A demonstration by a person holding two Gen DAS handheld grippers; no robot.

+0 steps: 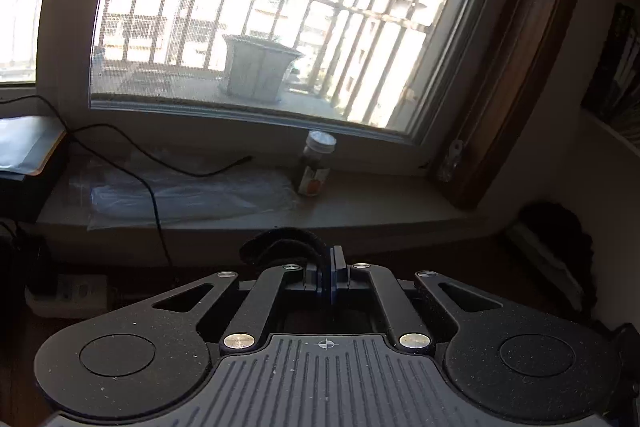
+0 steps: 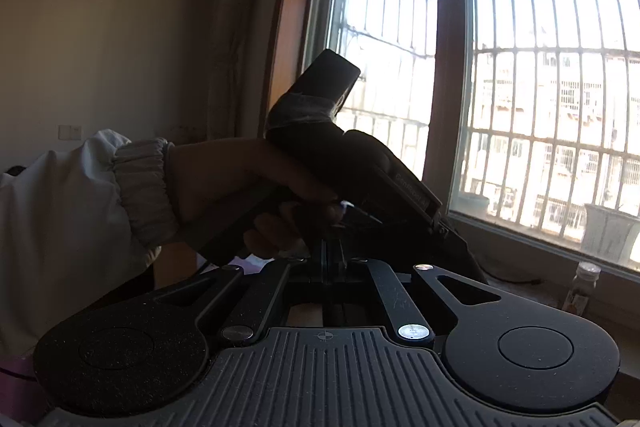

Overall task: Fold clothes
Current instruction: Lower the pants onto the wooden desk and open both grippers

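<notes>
Pinching dark cloth [image 1: 280, 243], both jaws closed

Window sill [image 1: 360, 203], w/ jar [image 1: 316, 163], plastic bag [image 1: 192, 195], cable [image 1: 168, 163]

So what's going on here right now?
A person's left hand holds the left tool, shut, facing the windowsill and its jar. The right tool is shut too. Something dark curls at the left tool's tips; whether it is gripped cloth is unclear. No garment plainly shows.
</notes>
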